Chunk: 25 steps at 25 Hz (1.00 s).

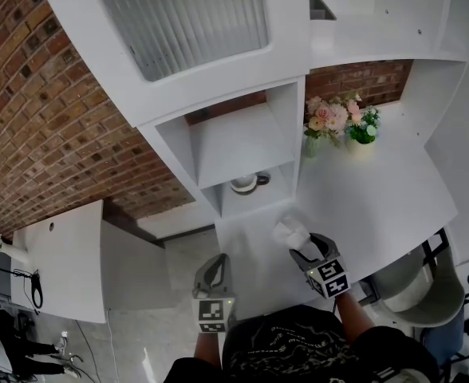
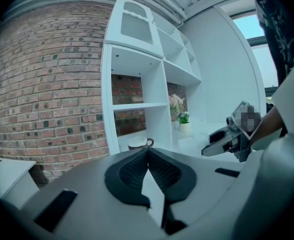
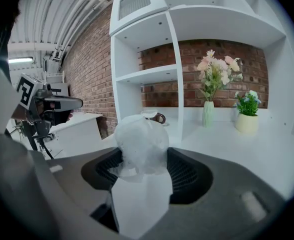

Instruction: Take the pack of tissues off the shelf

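Note:
The pack of tissues (image 1: 289, 231) is a white bundle in clear wrap. It is clamped in my right gripper (image 1: 303, 249) above the white counter (image 1: 378, 206), out in front of the shelf unit (image 1: 234, 146). The right gripper view has the pack (image 3: 139, 146) filling the gap between the dark pads and sticking up past them. My left gripper (image 1: 212, 271) hangs to the left, near the counter's front edge, with its jaws closed tip to tip on nothing. From the left gripper view (image 2: 148, 154) the right gripper (image 2: 209, 150) shows at the right.
A cup (image 1: 245, 183) stands in the lowest shelf compartment. A vase of pink flowers (image 1: 326, 122) and a small potted plant (image 1: 364, 130) stand at the back of the counter. A white table (image 1: 59, 254) is at the left, a chair (image 1: 426, 290) at the lower right.

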Available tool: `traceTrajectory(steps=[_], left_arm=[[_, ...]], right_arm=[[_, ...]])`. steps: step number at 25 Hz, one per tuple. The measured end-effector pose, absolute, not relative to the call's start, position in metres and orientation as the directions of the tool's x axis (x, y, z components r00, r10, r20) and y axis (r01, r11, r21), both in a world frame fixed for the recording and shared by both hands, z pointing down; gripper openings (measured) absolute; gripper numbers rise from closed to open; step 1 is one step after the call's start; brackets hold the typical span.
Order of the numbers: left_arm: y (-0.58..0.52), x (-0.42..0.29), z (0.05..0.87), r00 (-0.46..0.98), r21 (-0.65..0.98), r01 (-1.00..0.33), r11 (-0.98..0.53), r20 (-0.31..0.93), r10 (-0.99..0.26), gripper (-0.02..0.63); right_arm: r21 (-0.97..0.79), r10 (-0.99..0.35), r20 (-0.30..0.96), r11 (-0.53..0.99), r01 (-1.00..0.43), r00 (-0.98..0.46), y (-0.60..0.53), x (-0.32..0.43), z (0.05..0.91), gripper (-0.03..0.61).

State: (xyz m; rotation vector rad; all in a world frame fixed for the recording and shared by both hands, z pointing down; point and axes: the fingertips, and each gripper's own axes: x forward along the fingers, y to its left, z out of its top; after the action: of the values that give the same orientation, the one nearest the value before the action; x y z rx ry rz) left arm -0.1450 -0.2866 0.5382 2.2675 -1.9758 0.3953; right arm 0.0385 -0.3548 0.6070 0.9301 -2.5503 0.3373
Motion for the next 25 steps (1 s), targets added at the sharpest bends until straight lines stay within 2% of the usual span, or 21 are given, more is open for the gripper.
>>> traceTrajectory(steps=[15, 25], left_arm=[[-0.297, -0.154, 0.538, 0.104, -0.085, -0.988, -0.131, 0.267, -0.958, 0.009], [-0.300, -0.152, 0.540, 0.115, -0.079, -0.987, -0.143, 0.282, -0.953, 0.008]], right_arm=[[-0.104, -0.522, 0.536, 0.739, -0.666, -0.663, -0.357, 0.041, 0.646, 0.267], [-0.024, -0.505, 0.573, 0.777, -0.630, -0.645, -0.354, 0.042, 0.657, 0.282]])
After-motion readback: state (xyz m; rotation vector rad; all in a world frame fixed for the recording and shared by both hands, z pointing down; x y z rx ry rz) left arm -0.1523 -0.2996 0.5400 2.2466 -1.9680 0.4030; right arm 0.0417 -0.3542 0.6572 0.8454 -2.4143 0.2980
